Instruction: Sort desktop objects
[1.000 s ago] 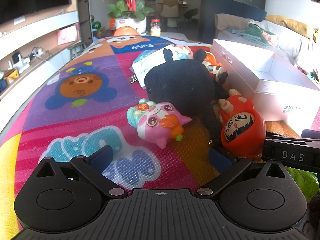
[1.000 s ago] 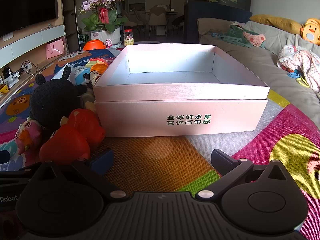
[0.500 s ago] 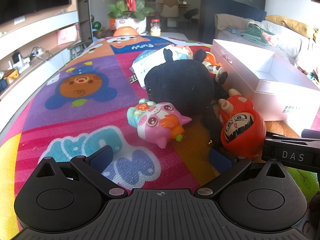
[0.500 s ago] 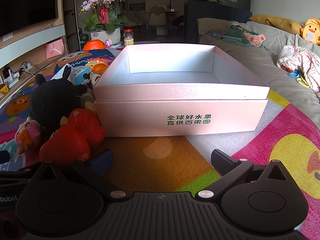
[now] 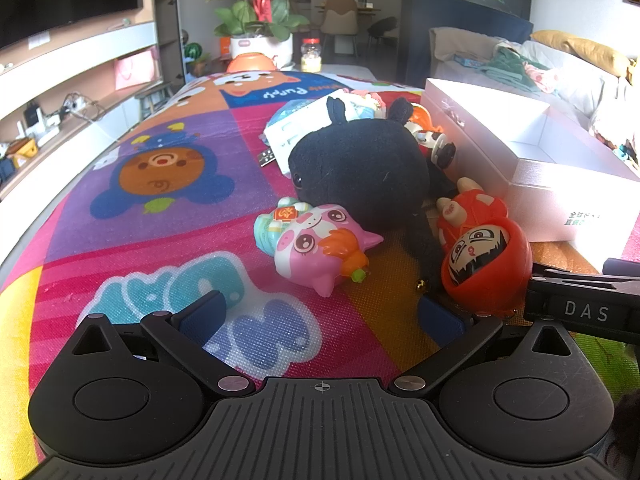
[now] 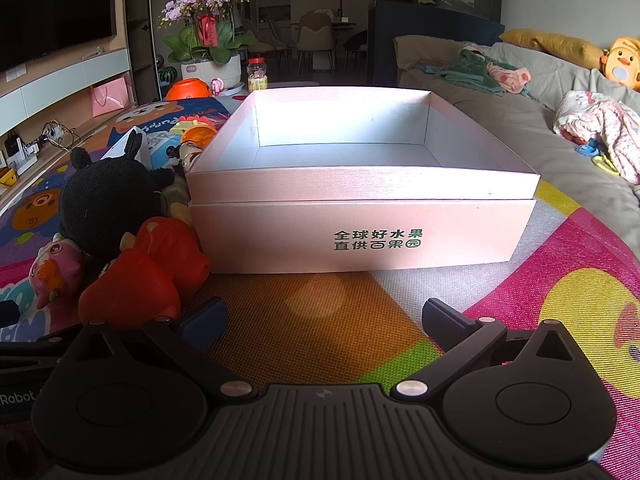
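A pile of toys lies on a colourful mat. In the left wrist view a pink pig toy (image 5: 316, 246) lies in front of a black plush (image 5: 360, 168), with a red daruma doll (image 5: 486, 268) to the right. My left gripper (image 5: 320, 316) is open and empty, just short of the pig. An open pink box (image 6: 360, 200) stands in front of my right gripper (image 6: 324, 318), which is open and empty. The box looks empty inside. The plush (image 6: 106, 200) and the red doll (image 6: 132, 288) show at the left of the right wrist view.
More small toys and a white card (image 5: 292, 132) lie behind the plush. The box (image 5: 532, 168) sits right of the toys. A sofa with clothes (image 6: 500, 76) runs along the right. A flower pot (image 5: 260, 46) stands beyond the mat's far end.
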Motion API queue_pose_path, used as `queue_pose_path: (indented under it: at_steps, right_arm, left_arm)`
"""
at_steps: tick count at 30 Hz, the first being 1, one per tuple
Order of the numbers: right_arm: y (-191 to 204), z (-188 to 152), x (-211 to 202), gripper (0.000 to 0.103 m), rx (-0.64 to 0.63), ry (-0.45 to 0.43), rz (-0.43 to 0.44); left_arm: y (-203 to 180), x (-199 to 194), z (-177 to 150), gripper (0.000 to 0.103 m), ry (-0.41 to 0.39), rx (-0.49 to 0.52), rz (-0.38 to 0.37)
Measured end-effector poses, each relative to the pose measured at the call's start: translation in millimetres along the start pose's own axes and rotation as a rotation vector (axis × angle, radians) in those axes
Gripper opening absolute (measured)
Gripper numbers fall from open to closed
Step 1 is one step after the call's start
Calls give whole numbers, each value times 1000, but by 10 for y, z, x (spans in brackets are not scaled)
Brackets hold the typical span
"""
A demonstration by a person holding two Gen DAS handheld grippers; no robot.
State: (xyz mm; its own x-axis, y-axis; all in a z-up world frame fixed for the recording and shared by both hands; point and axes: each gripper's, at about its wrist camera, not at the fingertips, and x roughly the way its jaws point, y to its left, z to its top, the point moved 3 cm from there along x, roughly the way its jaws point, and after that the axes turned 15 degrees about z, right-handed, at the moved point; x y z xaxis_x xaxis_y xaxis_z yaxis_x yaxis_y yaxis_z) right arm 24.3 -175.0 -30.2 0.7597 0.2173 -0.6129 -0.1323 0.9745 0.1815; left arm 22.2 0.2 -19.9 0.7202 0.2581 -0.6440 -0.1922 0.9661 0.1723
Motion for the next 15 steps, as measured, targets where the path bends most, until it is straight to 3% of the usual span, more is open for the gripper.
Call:
queue_pose_path:
  at_steps: [5,10,15]
  right_arm:
    - [-65,20,-36,103,-36,77,67]
    - [-14,-31,-150,103,-39,137,67]
    - [31,-196,-317,103,-58,127,69]
  left_arm:
    - [-5,1,6,103,5,8,-3]
    - [36,14,38,103,10,70,-48]
    - [81,7,18,103,0,111,-102]
